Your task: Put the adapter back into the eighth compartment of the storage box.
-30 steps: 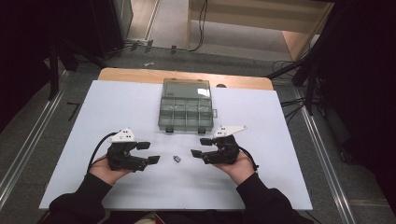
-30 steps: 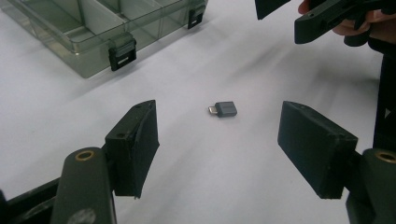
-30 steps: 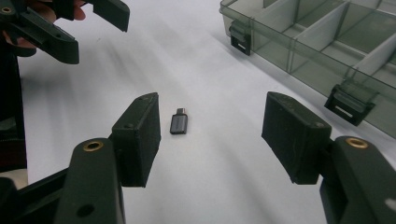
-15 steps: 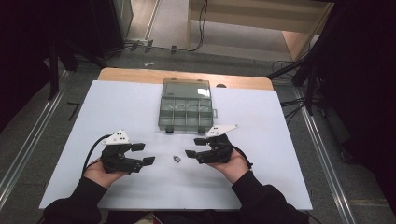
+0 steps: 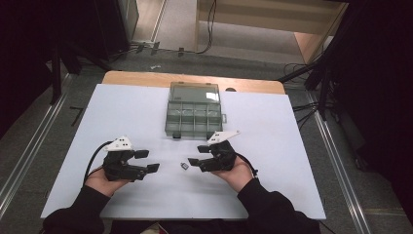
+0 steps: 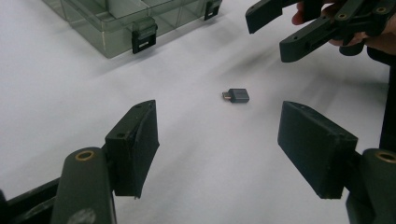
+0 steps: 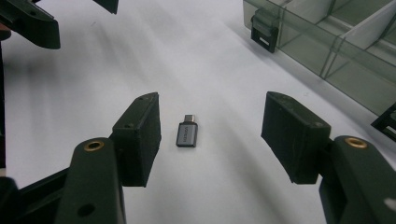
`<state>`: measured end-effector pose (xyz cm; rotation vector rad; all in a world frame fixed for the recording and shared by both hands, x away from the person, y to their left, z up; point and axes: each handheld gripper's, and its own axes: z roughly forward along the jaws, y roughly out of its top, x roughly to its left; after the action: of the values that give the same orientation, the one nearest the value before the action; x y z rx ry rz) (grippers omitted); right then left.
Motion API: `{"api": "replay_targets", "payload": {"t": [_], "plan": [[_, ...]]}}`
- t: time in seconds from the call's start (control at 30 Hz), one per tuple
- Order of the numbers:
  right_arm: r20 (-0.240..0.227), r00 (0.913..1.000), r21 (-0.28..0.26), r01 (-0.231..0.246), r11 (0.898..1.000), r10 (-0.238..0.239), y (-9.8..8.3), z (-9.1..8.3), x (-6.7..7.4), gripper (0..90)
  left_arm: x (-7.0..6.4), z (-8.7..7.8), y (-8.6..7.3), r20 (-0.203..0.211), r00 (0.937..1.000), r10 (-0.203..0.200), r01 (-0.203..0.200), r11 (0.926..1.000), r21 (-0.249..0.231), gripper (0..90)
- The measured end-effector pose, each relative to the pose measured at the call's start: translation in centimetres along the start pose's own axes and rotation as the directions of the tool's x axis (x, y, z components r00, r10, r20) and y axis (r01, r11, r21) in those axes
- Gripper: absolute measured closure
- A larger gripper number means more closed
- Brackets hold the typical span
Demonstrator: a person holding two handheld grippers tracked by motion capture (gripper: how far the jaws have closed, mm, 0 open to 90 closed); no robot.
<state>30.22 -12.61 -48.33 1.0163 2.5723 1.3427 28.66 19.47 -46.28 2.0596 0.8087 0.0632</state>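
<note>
Right gripper (image 5: 196, 158), having crept toward nine o'clock, is hovering wide open astride the adapter (image 7: 187, 135); it should centre first, then squeeze.

Lab or test bay, as I read it.
I see a white-topped table (image 5: 146, 112), loose floor cables (image 5: 209, 29), metal floor rails (image 5: 29, 146), dark stands (image 5: 58, 63) around.

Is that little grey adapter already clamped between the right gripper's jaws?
No, the small grey adapter lies on the white table with open space on both sides between it and the right gripper jaws.
</note>
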Motion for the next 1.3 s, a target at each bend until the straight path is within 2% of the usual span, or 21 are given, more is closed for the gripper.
{"api": "replay_targets", "payload": {"t": [0.17, 0.9, 1.1, 1.3], "plan": [[0.004, 1.0, 0.019, 0.003, 1.0, -0.003, -0.1, 0.6, 0.2, 36.4, 0.0, 0.0, 0.0, -0.006, 0.9999, 0.013, -0.013, 0.9999, 0.004, 30.0], [0.018, 0.9992, 0.104, 0.034, 0.994, -0.036, -0.3, 3.2, 1.0, 38.7, 0.3, 0.2, 0.0, -0.001, 0.9999, 0.014, -0.014, 0.9998, 0.013, 30.0], [0.007, 0.9994, 0.124, 0.033, 0.992, -0.034, -0.2, 4.1, 1.4, 43.9, 0.3, 0.3, 0.0, -0.003, 0.9999, 0.016, -0.016, 0.9998, 0.014, 30.0], [0.032, 0.9966, 0.144, 0.071, 0.987, -0.076, -0.2, 4.6, 2.0, 50.3, 0.2, 0.3, -0.1, -0.005, 0.9998, 0.02, -0.02, 0.9997, 0.017, 30.0]]}}
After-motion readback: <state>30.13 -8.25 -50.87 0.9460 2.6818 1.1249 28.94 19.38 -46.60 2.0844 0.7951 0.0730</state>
